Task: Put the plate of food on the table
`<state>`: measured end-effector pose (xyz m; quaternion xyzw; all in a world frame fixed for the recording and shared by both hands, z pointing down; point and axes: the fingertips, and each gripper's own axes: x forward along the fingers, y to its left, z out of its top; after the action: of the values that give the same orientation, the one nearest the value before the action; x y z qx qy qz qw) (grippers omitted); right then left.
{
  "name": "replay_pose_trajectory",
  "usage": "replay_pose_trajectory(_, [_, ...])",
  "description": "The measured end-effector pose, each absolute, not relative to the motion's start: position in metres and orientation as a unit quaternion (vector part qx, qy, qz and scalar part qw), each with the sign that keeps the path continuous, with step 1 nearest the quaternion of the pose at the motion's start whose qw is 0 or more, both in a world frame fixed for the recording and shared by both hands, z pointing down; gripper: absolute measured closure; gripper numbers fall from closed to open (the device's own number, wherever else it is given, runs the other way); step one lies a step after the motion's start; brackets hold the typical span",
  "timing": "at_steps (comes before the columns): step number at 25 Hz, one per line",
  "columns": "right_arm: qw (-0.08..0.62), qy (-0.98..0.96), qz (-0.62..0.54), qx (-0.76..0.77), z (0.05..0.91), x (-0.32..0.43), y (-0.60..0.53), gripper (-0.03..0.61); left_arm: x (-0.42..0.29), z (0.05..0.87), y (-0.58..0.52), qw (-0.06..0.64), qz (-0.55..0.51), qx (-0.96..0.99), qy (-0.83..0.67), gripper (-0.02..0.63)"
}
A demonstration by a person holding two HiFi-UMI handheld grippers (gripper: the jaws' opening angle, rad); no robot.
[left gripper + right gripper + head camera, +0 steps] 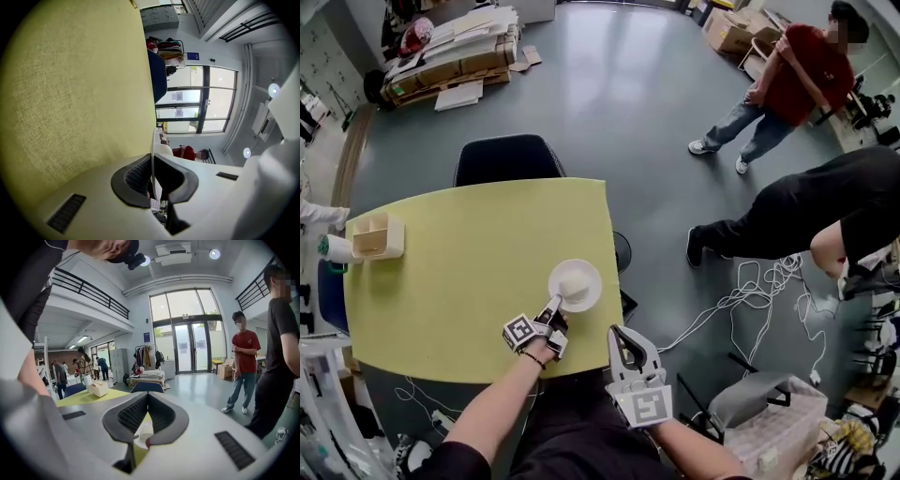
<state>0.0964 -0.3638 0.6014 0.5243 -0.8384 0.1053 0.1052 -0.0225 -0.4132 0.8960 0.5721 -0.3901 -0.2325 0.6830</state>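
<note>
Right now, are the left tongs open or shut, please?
Shut on the plate: the left tongs pinch its thin white rim, over the yellow table.

The left claw (153, 165) is clamped on the thin rim of the plate (152, 139), seen edge-on, beside the yellow desk (70, 93).
</note>
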Motion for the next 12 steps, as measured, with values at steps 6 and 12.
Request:
replay_pose_trajectory(6, [0.096, -0.837, 0.129, 0.522, 0.615, 0.092, -0.36, 0.568, -0.017, 0.913, -0.416, 0.684, -0.218, 0.568, -0.402, 0.595])
replay_pose_trajectory(12, [0.108, -0.833, 0.142, 0.524, 0.637, 0.106, -0.366, 0.567, -0.005, 0.931, -0.429, 0.684, -0.203, 0.565, -0.415, 0.595])
